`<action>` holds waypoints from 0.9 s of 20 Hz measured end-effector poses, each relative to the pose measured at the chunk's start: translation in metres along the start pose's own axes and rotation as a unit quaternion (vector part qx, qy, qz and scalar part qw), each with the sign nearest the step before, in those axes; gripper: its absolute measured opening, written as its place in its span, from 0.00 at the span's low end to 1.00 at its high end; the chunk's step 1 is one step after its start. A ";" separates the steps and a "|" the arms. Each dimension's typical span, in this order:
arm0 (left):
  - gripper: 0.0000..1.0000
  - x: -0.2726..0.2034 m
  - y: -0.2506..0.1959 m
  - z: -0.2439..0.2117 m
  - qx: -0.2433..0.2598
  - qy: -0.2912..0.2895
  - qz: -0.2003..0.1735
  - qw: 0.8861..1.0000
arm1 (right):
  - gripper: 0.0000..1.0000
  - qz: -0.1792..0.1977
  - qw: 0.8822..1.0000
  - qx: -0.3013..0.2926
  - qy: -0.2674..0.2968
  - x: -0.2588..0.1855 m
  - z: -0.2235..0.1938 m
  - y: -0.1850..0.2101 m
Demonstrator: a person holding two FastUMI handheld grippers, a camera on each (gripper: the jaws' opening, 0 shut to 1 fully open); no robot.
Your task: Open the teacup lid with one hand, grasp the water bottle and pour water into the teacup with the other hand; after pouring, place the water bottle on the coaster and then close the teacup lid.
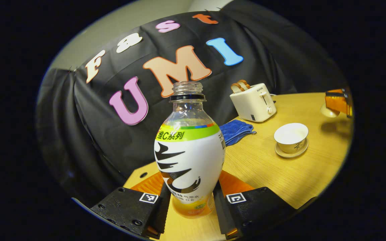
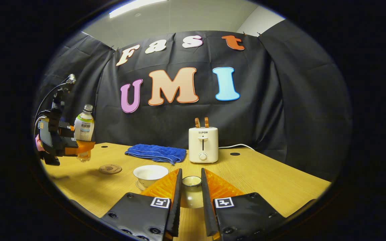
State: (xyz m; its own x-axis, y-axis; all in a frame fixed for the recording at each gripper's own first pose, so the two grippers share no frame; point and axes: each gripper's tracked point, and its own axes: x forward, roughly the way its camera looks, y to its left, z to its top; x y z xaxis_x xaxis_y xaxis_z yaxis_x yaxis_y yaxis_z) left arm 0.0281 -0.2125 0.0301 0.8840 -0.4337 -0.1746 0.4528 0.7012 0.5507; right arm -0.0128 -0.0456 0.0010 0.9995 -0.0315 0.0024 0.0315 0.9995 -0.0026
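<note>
The water bottle (image 1: 189,157) is clamped by the left tool (image 1: 190,201) above the counter (image 1: 280,174); the lid (image 2: 191,181) is pinched in the right tool (image 2: 191,204), beside the open teacup (image 2: 150,174).

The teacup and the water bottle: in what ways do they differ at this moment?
The teacup stands on its saucer on the table; the water bottle is held above the table in the left gripper. The teacup is low, wide and plain white; the water bottle is tall, clear and labelled. Both are open on top.
</note>
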 end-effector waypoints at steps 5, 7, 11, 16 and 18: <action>0.59 0.020 -0.012 0.021 0.156 0.018 0.014 0.987 | 0.35 -0.022 1.000 -0.001 -0.001 0.001 0.000 -0.021; 0.59 0.026 -0.025 0.025 0.208 0.025 0.011 0.978 | 0.35 -0.039 0.999 -0.002 -0.001 0.002 0.000 -0.038; 0.57 0.039 -0.052 0.017 0.299 0.050 -0.017 0.953 | 0.33 -0.068 0.998 -0.002 -0.003 0.001 0.002 -0.062; 0.58 0.051 -0.065 0.006 0.408 0.074 -0.032 0.909 | 0.34 -0.072 0.997 -0.003 -0.002 0.001 0.002 -0.067; 0.58 0.052 -0.067 0.006 0.430 0.076 -0.038 0.899 | 0.35 -0.072 0.997 -0.003 -0.002 0.002 0.002 -0.066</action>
State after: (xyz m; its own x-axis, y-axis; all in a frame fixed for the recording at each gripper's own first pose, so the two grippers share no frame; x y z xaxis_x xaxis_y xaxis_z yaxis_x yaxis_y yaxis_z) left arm 0.0436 -0.2854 -0.0107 0.8901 -0.3327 -0.3115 0.3127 -0.0515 0.9485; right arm -0.0125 -0.1120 0.0030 0.9846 -0.1746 0.0074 0.1747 0.9846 -0.0076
